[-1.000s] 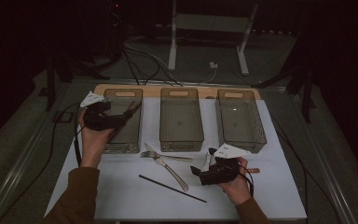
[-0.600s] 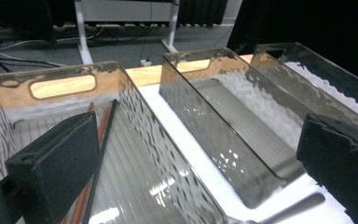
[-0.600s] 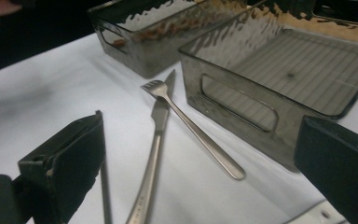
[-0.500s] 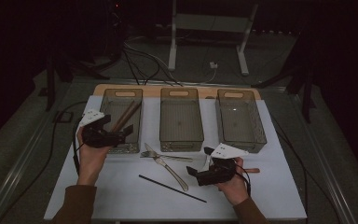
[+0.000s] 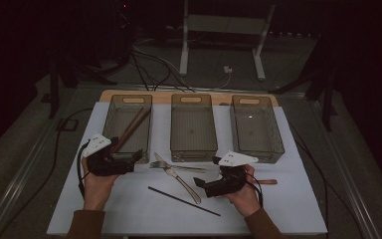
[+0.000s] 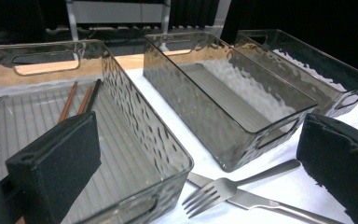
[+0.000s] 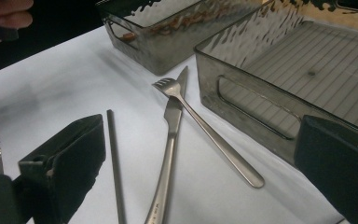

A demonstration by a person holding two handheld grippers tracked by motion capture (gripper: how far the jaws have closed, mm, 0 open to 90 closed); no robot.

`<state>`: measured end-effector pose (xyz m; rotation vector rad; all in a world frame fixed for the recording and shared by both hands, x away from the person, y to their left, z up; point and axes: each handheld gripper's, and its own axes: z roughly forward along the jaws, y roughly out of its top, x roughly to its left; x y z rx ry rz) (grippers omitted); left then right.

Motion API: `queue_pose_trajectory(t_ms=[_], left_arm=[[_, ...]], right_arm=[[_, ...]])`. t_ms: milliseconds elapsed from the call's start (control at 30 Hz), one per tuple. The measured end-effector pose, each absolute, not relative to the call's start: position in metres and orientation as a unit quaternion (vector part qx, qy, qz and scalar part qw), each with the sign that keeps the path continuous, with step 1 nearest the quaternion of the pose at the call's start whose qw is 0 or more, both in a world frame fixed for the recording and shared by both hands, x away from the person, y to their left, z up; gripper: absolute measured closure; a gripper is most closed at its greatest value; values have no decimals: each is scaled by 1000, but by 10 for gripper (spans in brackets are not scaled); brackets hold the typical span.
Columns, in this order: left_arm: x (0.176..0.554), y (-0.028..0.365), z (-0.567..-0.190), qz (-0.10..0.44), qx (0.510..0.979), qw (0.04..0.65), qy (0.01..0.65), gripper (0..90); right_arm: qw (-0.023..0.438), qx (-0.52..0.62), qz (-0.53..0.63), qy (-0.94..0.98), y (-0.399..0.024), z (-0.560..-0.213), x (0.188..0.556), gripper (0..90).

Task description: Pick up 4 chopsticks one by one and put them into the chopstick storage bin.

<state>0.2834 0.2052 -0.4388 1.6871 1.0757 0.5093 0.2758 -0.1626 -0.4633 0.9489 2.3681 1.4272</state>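
The jaws of the left gripper (image 5: 135, 158) are spread apart with nothing held between them, at the near end of the left bin (image 6: 135, 140). The jaws of the right gripper (image 5: 199, 183) are likewise released and empty, held just above the tabletop (image 5: 129, 209).

Ahead of the right jaws, a fork (image 7: 205, 130) and a knife (image 7: 168, 154) are seen lying crossed on the white tabletop, just in front of the middle bin (image 5: 193, 128). The knife's long axis runs from its handle near the right gripper to its tip, which points toward the left bin. The fork's tines point toward the left gripper, and its handle trails along the middle bin's near wall. A single dark chopstick (image 5: 183, 201) is laid slantwise nearer the person.

Brown chopsticks (image 6: 77, 100) are lying lengthwise inside the left bin. The right bin (image 5: 256, 127) stands beside the middle one. Any lettering on the knife handle cannot be read.
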Motion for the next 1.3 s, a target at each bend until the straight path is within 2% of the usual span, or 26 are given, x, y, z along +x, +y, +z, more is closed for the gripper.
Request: queue_pose_trajectory(t_ms=[400, 1133, 1300], left_arm=[[266, 222, -458, 220, 694, 504, 465, 7], [257, 229, -458, 233, 686, 499, 475, 7], [257, 230, -457, 234, 684, 500, 477, 7]], right_arm=[[99, 314, 465, 822, -148, -463, 281, 24], [57, 264, 401, 875, -105, -480, 273, 29], [53, 261, 395, 879, -99, -484, 272, 58]])
